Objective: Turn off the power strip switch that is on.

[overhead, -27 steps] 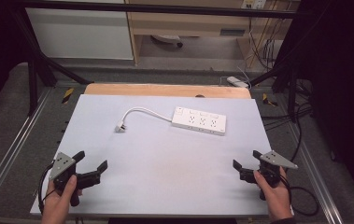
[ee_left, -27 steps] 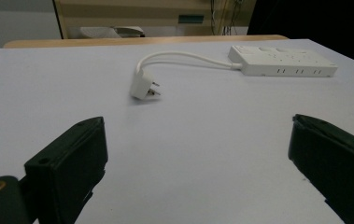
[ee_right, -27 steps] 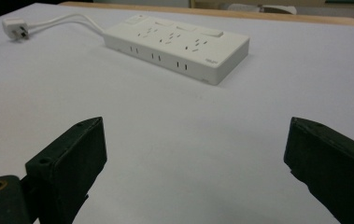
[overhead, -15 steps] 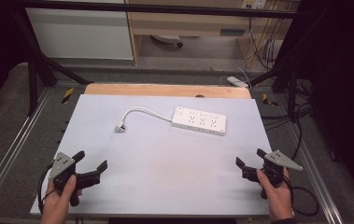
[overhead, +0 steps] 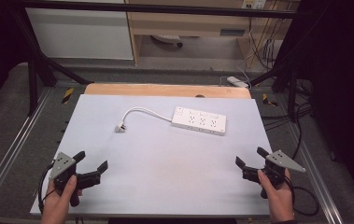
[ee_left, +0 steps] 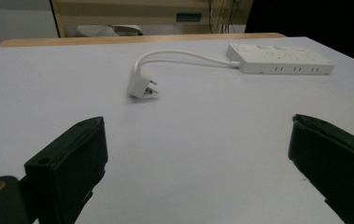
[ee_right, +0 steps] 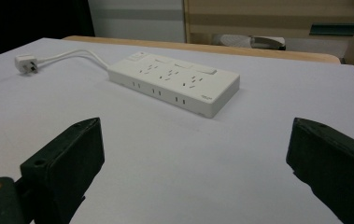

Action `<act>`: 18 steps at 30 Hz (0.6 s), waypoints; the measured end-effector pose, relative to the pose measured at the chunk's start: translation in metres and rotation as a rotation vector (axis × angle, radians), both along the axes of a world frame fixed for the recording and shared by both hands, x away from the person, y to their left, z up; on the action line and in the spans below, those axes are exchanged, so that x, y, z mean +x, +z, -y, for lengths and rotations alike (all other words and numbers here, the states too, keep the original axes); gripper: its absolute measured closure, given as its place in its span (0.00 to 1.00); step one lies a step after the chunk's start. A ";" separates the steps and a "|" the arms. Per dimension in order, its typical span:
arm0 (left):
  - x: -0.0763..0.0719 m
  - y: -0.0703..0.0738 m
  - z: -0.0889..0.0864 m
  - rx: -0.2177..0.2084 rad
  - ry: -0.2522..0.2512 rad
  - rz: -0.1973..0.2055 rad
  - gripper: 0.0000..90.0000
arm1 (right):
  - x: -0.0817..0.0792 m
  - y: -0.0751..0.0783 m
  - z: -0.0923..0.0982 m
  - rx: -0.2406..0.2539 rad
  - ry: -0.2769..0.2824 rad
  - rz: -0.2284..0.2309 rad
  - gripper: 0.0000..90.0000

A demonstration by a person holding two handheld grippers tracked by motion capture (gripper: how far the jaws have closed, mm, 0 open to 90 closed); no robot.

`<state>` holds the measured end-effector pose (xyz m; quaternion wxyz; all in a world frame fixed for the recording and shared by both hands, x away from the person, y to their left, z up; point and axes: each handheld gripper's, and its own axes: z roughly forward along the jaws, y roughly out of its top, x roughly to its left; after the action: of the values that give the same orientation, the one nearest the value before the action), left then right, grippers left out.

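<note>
The strip (overhead: pixel 199 120) lies flat on the desk (overhead: pixel 165 182) toward the far side, right of centre, its short cord (overhead: pixel 142 111) curving left to the plug (overhead: pixel 120 126). The left gripper (overhead: pixel 90 167) and right gripper (overhead: pixel 250 159) hover at the near corners, well apart from it, jaws wide apart and empty. The strip looks like a light, stiff plastic box with smooth (likely slippery) faces, best pinched across its long sides; the cord is limp, so the plug body is the firmer hold.
</note>
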<state>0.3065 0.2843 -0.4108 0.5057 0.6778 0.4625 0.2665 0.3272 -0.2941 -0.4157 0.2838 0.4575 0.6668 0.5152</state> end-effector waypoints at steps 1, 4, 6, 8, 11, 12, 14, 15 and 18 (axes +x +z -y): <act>0.000 0.000 0.000 0.001 0.002 -0.002 0.05 | 0.000 0.002 0.000 0.001 0.003 -0.001 0.04; -0.001 0.000 0.000 0.002 0.000 -0.005 0.05 | -0.001 0.005 -0.001 0.000 0.002 0.000 0.03; -0.001 0.000 0.000 0.003 -0.002 -0.006 0.05 | 0.000 0.012 -0.002 0.018 0.000 -0.007 0.03; -0.001 0.000 0.000 0.006 -0.003 -0.008 0.05 | 0.000 0.017 -0.002 0.024 -0.001 -0.002 0.02; 0.000 -0.001 0.000 0.004 -0.002 -0.012 0.05 | 0.000 0.022 -0.005 0.016 0.005 -0.006 0.03; 0.000 -0.001 0.001 0.004 -0.001 -0.012 0.05 | 0.000 0.022 -0.005 0.016 0.005 -0.006 0.03; -0.001 -0.001 0.001 0.009 -0.008 -0.010 0.05 | 0.004 0.026 -0.008 0.011 -0.019 -0.032 0.04; -0.001 -0.001 0.001 0.008 -0.008 -0.010 0.05 | 0.005 0.027 -0.009 0.010 -0.026 -0.042 0.05; -0.001 -0.001 0.003 0.014 -0.012 -0.015 0.05 | 0.008 0.030 -0.011 0.010 -0.029 -0.044 0.05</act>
<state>0.3060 0.2817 -0.4122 0.4992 0.6861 0.4602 0.2614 0.3352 -0.2835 -0.3860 0.2741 0.4800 0.6636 0.5041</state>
